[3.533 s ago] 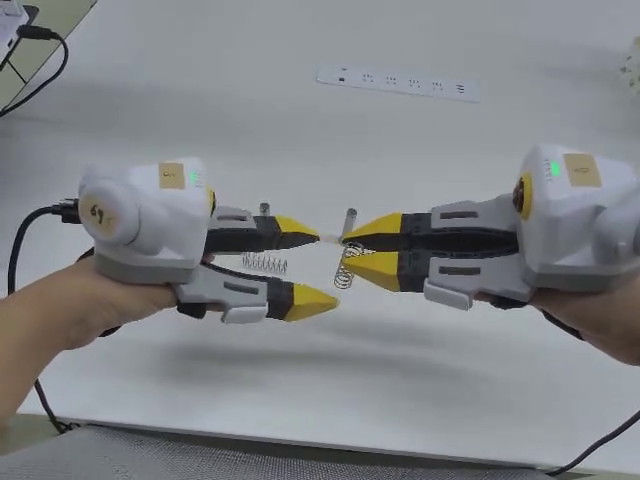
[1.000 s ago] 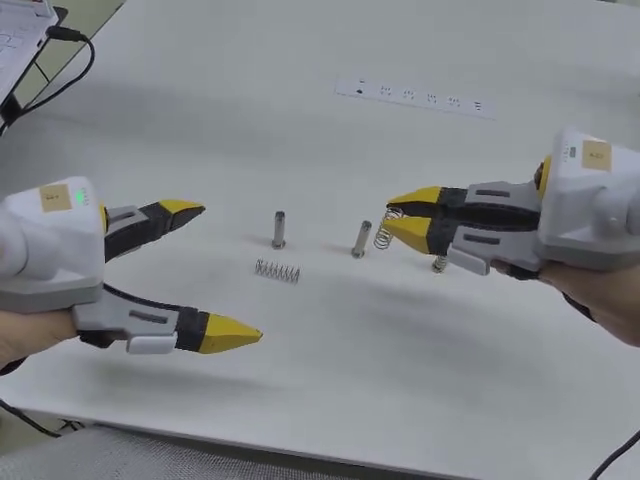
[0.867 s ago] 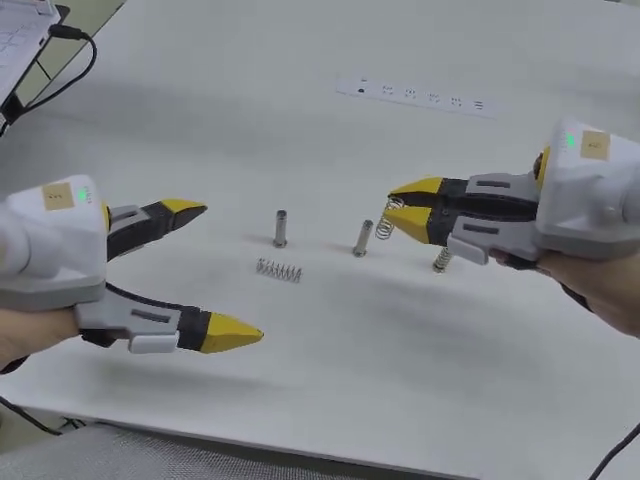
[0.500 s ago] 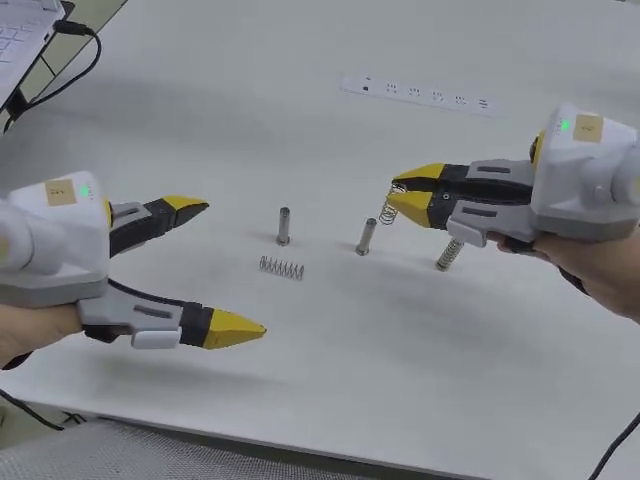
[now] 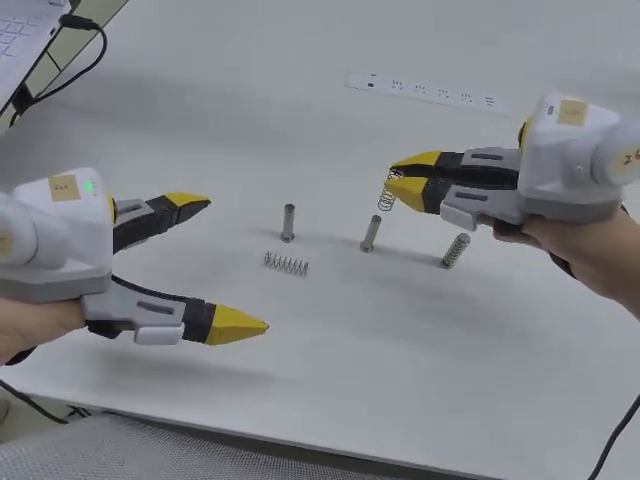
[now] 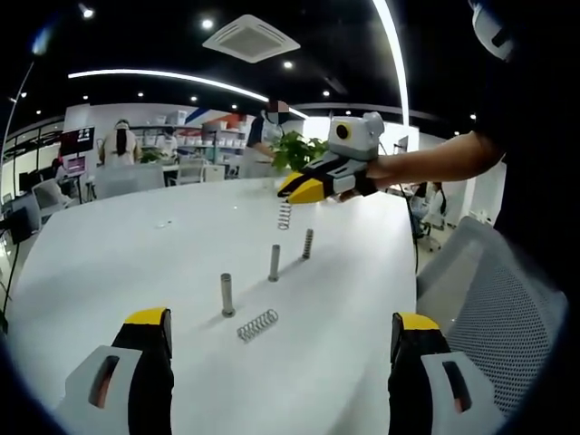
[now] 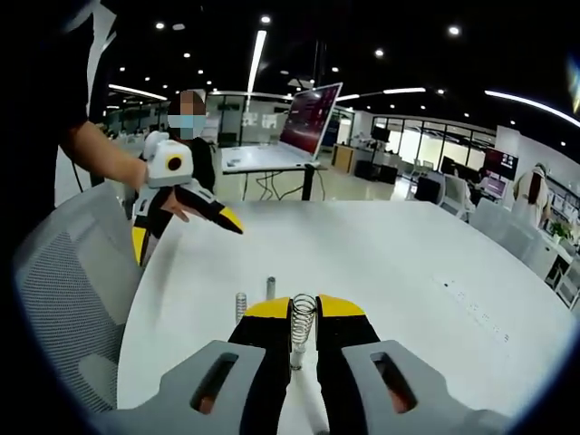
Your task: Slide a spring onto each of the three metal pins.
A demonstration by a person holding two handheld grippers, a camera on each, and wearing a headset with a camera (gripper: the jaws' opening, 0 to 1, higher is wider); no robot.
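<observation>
Three metal pins stand in a row on the white table: the left pin, the middle pin, both bare, and the right pin with a spring around it. A loose spring lies in front of the left pin. My right gripper is shut on another spring, which hangs just above and to the right of the middle pin. That held spring stands upright between the jaws. My left gripper is wide open at the left, well away from the pins.
A white power strip lies at the far side of the table. A laptop and a black cable sit at the far left corner. People and desks show in the room behind.
My left gripper has pulled back left from the pins and hangs open. My right gripper has lifted its spring higher above the middle pin, uncovering the sprung right pin.
</observation>
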